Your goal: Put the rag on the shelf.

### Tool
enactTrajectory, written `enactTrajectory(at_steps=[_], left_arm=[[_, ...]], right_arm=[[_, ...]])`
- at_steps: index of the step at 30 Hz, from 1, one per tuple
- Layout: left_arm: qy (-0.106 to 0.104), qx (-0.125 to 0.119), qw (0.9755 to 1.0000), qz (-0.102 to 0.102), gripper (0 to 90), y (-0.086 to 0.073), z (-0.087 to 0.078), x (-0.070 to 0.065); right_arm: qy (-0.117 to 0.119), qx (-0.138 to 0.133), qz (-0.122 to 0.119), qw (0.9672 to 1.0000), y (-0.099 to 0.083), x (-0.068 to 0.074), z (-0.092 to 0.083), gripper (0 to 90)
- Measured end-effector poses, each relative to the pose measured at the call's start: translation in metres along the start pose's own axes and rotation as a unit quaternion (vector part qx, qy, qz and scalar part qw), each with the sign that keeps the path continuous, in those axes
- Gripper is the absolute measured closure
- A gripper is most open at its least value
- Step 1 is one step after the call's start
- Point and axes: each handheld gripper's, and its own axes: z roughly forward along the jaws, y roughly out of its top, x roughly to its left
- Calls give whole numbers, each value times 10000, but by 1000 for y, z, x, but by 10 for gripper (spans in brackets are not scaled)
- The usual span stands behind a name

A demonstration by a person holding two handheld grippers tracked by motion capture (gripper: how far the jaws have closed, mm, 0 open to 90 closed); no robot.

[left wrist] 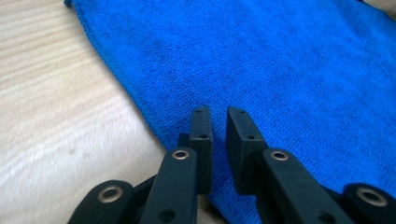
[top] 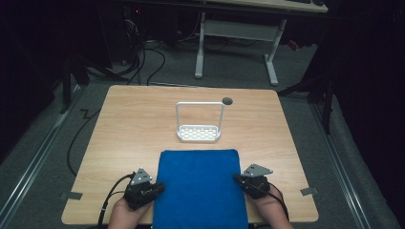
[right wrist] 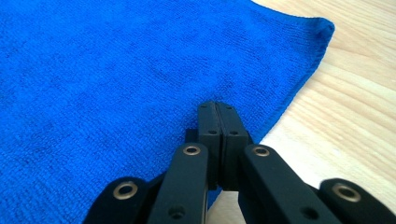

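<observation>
A blue cloth (top: 199, 186) lies flat on the near half of the wooden table (top: 125, 125), its near edge reaching the table's front. My left gripper (top: 160, 187) rests at the cloth's left edge. In the left gripper view the gripper (left wrist: 218, 112) is open by a narrow gap, low over the cloth (left wrist: 261, 56) just inside its edge, with nothing between the jaws. My right gripper (top: 236, 177) sits at the cloth's right edge. In the right gripper view the gripper (right wrist: 217, 106) is shut, jaws pressed together over the border of the cloth (right wrist: 116, 60).
A small white rack (top: 199, 133) with a tall wire handle stands just beyond the cloth at the table's middle. A dark round hole (top: 227, 100) marks the far edge. Behind the table are a white desk frame (top: 271, 62) and cables on the floor.
</observation>
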Motion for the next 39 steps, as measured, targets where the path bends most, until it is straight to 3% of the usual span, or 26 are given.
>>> enactTrajectory(at_steps=[9,11,13,14,16,20,22,28,32,36,39], left_arm=[[-82,25,10000,-19,808,-8,-9,0],[-41,-61,10000,-9,754,-7,-8,2],[108,-308,9995,-46,731,0,-11,10],[108,-308,9995,-46,718,0,-11,10],[234,-500,9983,-182,683,11,-11,22],[417,-526,9973,-298,657,20,-4,34],[625,-445,9968,-222,622,29,6,41],[843,-361,9953,-301,575,44,28,57],[827,-410,9953,-296,584,49,36,60],[842,-382,9952,-328,676,52,43,61],[796,-405,9949,-463,730,52,43,63]], right_arm=[[87,17,-136,9999,0,5,-1,900],[111,-13,-134,9998,0,5,-2,889],[118,-120,-80,9998,1,3,-4,865],[118,-120,-80,9998,1,3,-4,865],[92,-205,-27,9997,1,0,-5,837],[64,-245,34,9997,0,-2,-5,802],[58,-306,143,9994,-1,-6,-6,782],[2,-396,251,9989,-1,-10,-8,787],[-22,-413,287,9987,-2,-12,-8,781],[-12,-406,354,9985,-3,-15,-8,716],[-28,-413,445,9982,-2,-16,-6,665]])
